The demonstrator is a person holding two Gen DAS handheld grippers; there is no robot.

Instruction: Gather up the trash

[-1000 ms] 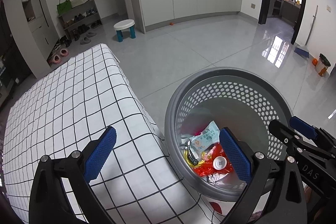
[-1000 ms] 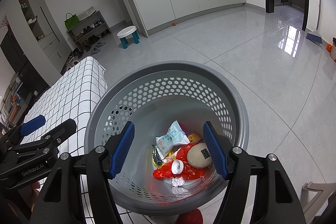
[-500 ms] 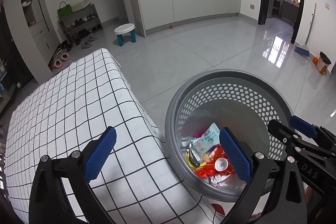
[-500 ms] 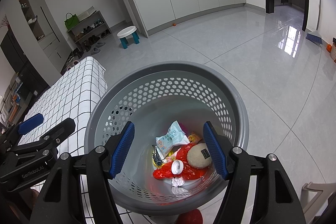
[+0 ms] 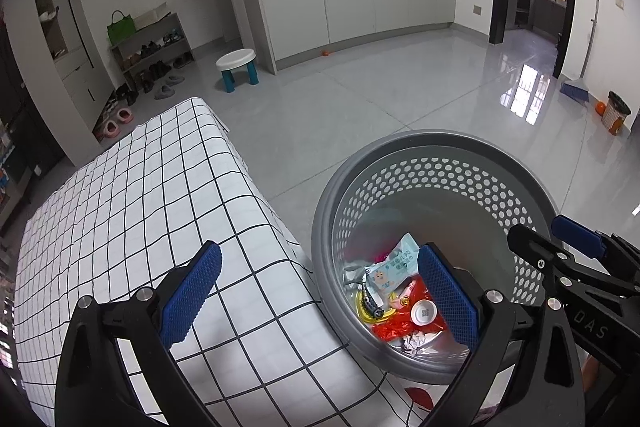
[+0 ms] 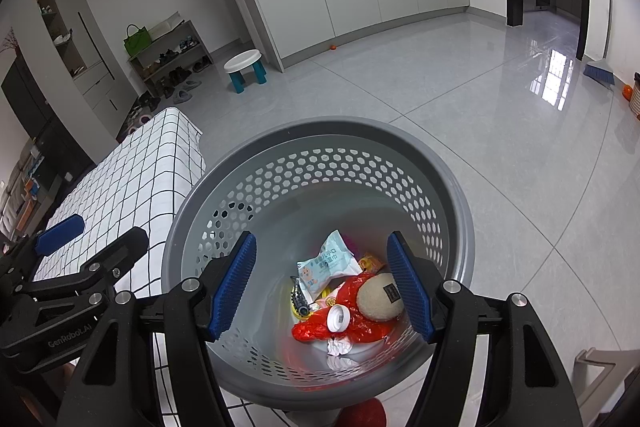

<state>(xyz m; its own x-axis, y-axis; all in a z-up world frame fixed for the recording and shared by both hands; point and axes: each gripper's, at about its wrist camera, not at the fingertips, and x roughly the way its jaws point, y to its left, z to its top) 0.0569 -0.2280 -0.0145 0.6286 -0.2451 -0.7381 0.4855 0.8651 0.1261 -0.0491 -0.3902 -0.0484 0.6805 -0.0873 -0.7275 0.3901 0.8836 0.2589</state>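
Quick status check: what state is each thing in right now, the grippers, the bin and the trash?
Left hand-held gripper: open, empty.
Right hand-held gripper: open, empty, above the bin.
Grey bin: upright, uncovered, partly filled.
Wipes packet: lying in the bin.
Red wrapper: crumpled, in the bin.

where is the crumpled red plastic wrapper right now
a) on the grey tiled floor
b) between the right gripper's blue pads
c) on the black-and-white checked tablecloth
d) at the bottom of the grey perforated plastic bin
d: the crumpled red plastic wrapper lies at the bottom of the grey perforated plastic bin, among the other rubbish.
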